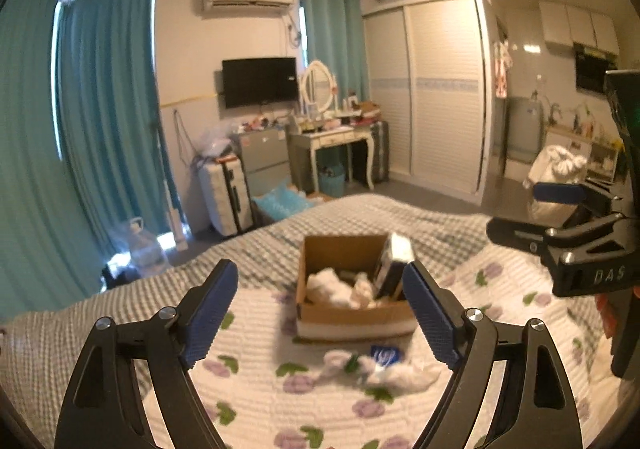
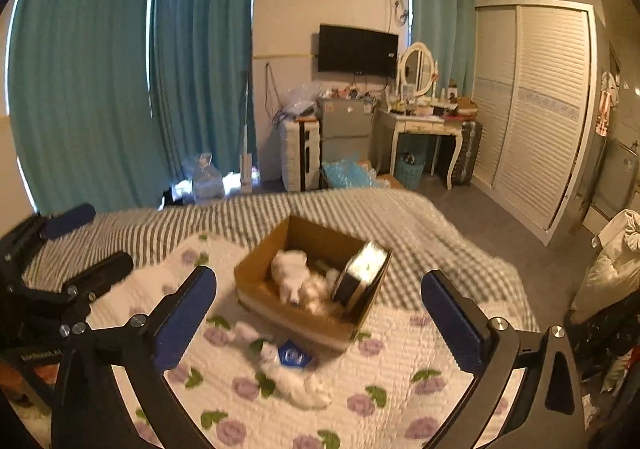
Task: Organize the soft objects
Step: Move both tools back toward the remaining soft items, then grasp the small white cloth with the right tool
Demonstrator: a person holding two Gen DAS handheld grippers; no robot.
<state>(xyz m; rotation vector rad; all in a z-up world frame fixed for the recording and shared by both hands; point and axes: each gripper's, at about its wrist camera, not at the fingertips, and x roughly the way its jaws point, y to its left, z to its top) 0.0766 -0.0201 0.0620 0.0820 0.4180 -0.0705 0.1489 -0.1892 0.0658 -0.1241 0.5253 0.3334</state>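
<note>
An open cardboard box (image 1: 352,319) (image 2: 296,323) sits on the flowered quilt. Inside lie white soft pieces (image 1: 332,287) (image 2: 290,271) and a dark-and-white box-like item (image 1: 394,265) (image 2: 362,275) leaning on its right wall. In front of the box lie loose white soft pieces (image 1: 400,371) (image 2: 298,383) and a small blue packet (image 1: 386,355) (image 2: 294,355). My left gripper (image 1: 320,313) is open and empty, above the quilt, with the box between its fingers in view. My right gripper (image 2: 320,317) is open and empty, hovering before the box. The right gripper also shows in the left wrist view (image 1: 532,217), and the left gripper in the right wrist view (image 2: 88,241).
The flowered quilt (image 1: 280,401) (image 2: 400,389) lies over a grey striped bedspread (image 1: 360,217) (image 2: 320,213). Beyond the bed stand a white suitcase (image 1: 226,195), a dressing table (image 1: 336,145), a wardrobe (image 2: 536,105) and teal curtains (image 2: 120,69). A white bag (image 1: 556,173) sits at right.
</note>
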